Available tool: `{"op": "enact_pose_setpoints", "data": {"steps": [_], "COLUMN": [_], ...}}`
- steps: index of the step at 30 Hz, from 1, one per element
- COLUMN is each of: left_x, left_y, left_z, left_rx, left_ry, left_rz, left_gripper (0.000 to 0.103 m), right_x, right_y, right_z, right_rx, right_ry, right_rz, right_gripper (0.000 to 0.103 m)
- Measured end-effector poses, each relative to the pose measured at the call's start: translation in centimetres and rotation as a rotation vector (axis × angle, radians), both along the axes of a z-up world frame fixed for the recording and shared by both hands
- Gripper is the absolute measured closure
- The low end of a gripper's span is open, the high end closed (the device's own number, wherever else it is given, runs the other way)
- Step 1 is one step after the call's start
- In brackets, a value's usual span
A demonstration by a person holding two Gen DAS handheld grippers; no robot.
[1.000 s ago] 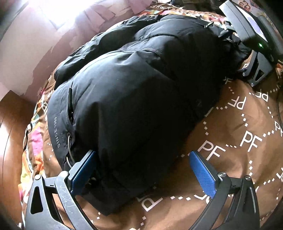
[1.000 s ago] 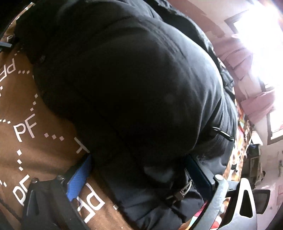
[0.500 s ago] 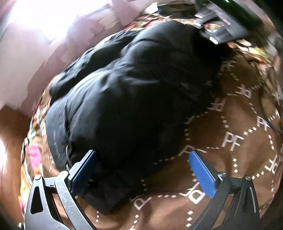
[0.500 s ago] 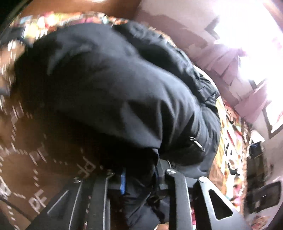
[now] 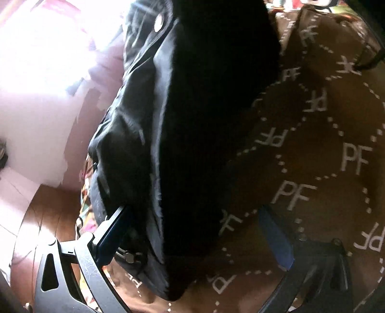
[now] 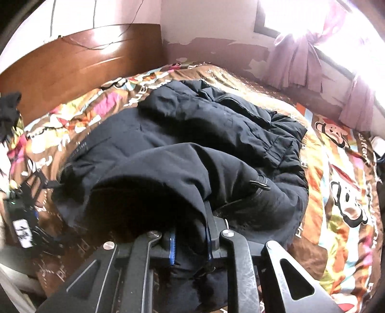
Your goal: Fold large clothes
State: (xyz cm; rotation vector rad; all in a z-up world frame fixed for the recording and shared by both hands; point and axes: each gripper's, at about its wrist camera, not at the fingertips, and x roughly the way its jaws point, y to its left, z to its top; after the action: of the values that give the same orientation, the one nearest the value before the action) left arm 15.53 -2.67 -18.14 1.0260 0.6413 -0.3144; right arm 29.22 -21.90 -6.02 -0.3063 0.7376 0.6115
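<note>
Jacket: one black padded jacket (image 6: pixel 192 144), matte and puffy with quilted folds, lay across the middle of the bed; small white lettering ran along one seam, and a metal zip pull (image 6: pixel 261 185) showed near its raised edge.
Lifted part: a thick fold of the jacket (image 5: pixel 211 120) stood up steeply between the two tools, its shaded side almost featureless, with one round white snap (image 5: pixel 158 20) near the top.
Right gripper: the right gripper (image 6: pixel 191 243) had its blue-edged pads pinched narrow on a bunch of the jacket's fabric, the jaws closing the last bit.
Left gripper: the left gripper (image 5: pixel 195 243) stood wide, its two blue ribbed pads well apart; the left pad (image 5: pixel 113 233) was tucked against the jacket's lower edge, the right pad (image 5: pixel 276 238) was over bare cover; nothing was clamped.
Bed cover: one brown cover (image 5: pixel 324 149) with white "PF" letters and dotted diamonds, soft and creased; toward the far side it turned to bright cartoon prints (image 6: pixel 341 183).
Surroundings: a glossy wooden headboard (image 6: pixel 79 62), two tied pink curtains (image 6: pixel 296 55), a peeling pale wall.
Change: a second before, the jacket lay low and rounded with the right jaws spread wide around its edge; now that edge was gripped and hauled up into a tall fold, and the right view looked over the whole bed.
</note>
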Motion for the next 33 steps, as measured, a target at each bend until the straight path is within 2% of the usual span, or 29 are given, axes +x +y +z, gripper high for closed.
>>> {"op": "enact_pose_setpoints", "data": {"steps": [3, 7, 14, 16, 19, 21, 23, 25, 26, 27, 30, 33], "left_x": [1.1, 2.3, 3.1, 2.6, 1.7, 1.2, 1.2, 1.5, 0.7, 1.2, 2.6, 4.7], "left_y": [0.4, 1.0, 1.5, 2.2, 3.3, 4.1, 4.9, 6.1, 4.9, 5.9, 9.0, 11.5], "left_z": [0.3, -0.1, -0.2, 0.2, 2.4, 3.6, 4.6, 5.4, 5.6, 6.1, 7.4, 8.1], "left_rx": [-0.002, 0.018, 0.016, -0.045, -0.202, -0.261, -0.302, -0.363, -0.387, -0.43, -0.563, -0.683], "left_ry": [-0.025, -0.017, 0.021, 0.062, 0.166, 0.213, 0.26, 0.305, 0.319, 0.333, 0.375, 0.419], "left_rz": [0.052, 0.118, 0.13, 0.119, 0.041, -0.001, 0.014, 0.074, 0.104, 0.149, 0.283, 0.402], "left_gripper": [0.002, 0.003, 0.004, 0.004, 0.004, 0.004, 0.004, 0.004, 0.004, 0.004, 0.004, 0.004], "right_x": [-0.1, 0.1, -0.1, -0.1, -0.5, -0.9, -1.4, -1.8, -2.0, -2.2, -2.4, -1.8], "right_y": [0.2, 0.3, -0.3, -0.8, -1.7, -2.2, -2.9, -3.4, -3.7, -4.1, -5.6, -7.2], "right_z": [0.3, 0.5, -0.6, -1.5, -3.1, -4.3, -5.8, -6.6, -6.9, -7.2, -7.2, -7.6], "right_rx": [0.0, 0.013, -0.005, -0.004, -0.033, -0.055, -0.071, -0.066, -0.069, -0.066, -0.026, 0.018], "right_ry": [-0.015, -0.002, 0.054, 0.104, 0.168, 0.206, 0.266, 0.32, 0.337, 0.354, 0.399, 0.45], "right_rz": [0.005, 0.001, 0.017, 0.028, 0.058, 0.074, 0.099, 0.119, 0.122, 0.127, 0.118, 0.053], "right_gripper": [0.087, 0.087, 0.086, 0.086, 0.084, 0.076, 0.071, 0.065, 0.055, 0.047, 0.042, 0.038]}}
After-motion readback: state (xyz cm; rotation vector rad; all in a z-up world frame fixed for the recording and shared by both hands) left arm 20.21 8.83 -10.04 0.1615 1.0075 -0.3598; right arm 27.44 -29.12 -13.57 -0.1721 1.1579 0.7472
